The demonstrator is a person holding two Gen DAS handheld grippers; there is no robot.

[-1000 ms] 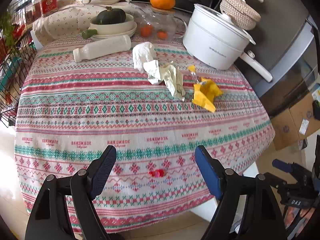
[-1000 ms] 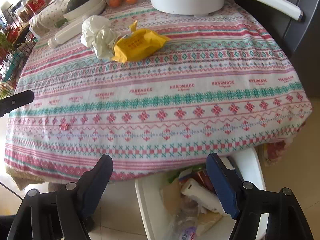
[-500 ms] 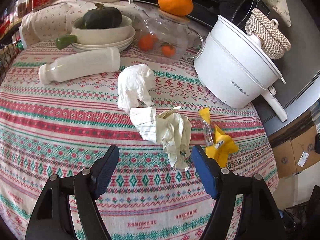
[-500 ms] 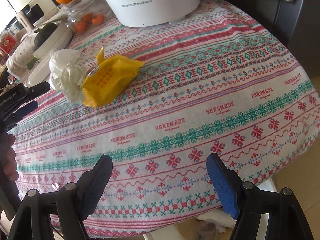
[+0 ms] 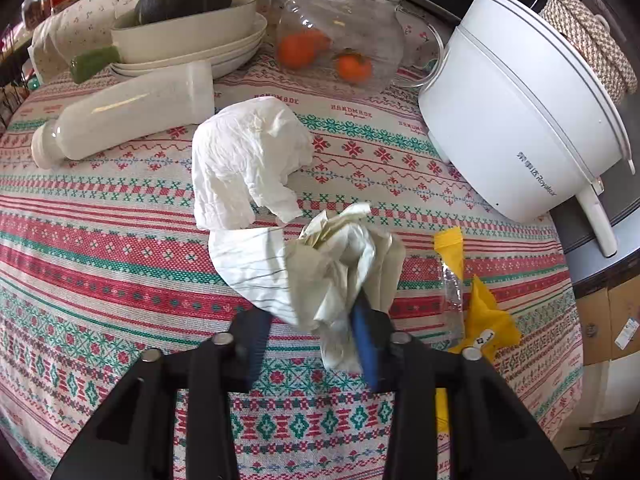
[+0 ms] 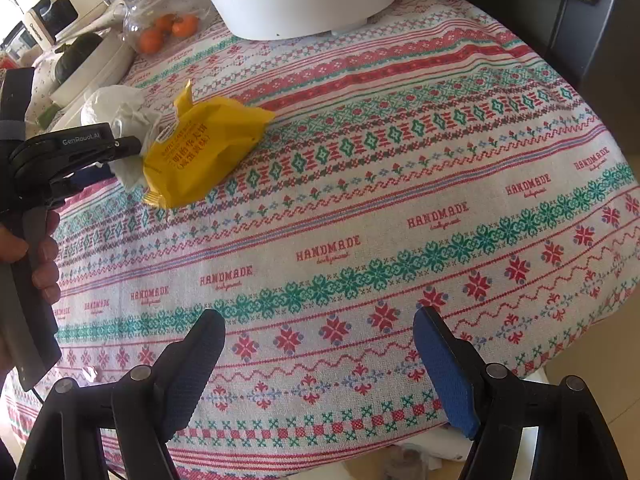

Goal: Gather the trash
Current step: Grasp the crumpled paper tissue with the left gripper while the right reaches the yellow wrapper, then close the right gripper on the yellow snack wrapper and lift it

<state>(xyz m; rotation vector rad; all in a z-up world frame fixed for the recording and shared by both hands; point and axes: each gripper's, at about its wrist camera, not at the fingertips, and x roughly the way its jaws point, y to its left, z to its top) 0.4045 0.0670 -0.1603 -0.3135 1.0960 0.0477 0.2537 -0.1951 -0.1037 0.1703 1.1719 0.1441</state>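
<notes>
Crumpled paper (image 5: pixel 344 268) on tablecloth (image 5: pixel 120 264), bunched between closing left gripper (image 5: pixel 312 336) jaws, yellow wrapper (image 5: pixel 480 316) just right; right gripper (image 6: pixel 320 356) spread wide, empty, well apart near table edge.

Two crumpled papers (image 5: pixel 248 160), one yellow wrapper (image 6: pixel 204 148), perhaps three oranges (image 5: pixel 300 50)

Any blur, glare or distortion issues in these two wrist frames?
Left wrist: the crumpled paper between the left tool's closing fingers is motion-smeared; background sharp; strong fisheye bends the tablecloth stripes; highlights on the glass jar. Right wrist: sharp, sunlit, yellow wrapper clear; upper left corner washed out; dark vignette at corners in both.
</notes>
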